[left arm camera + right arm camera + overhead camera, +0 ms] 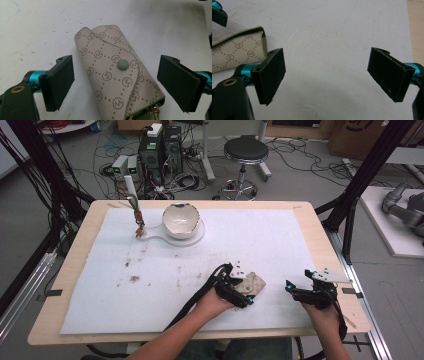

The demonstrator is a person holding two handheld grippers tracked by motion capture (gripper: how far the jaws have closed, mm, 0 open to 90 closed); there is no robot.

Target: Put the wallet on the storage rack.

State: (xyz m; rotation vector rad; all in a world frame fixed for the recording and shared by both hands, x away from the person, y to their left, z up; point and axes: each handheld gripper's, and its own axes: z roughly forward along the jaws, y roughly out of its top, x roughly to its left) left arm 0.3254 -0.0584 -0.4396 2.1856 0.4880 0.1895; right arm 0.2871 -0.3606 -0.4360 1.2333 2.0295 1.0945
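A beige patterned key pouch (115,72) with a snap button lies flat on the white mat, flap shut, a gold clasp at its near end. In the high view the pouch (255,282) sits at the front middle of the mat. My left gripper (115,83) is open, its jaws standing wide on either side of the pouch without touching it; in the high view this left gripper (245,292) covers part of the pouch. My right gripper (327,75) is open over bare mat, with the pouch (237,51) off to its left. The right gripper (295,287) hovers right of the pouch.
A white bowl (180,219) stands on a clear round board (197,237) at the back of the mat (150,300). A small tool with a brown tip (136,217) lies left of the bowl. Brown specks dot the mat's left half. The wooden table edge (350,285) runs close at the right.
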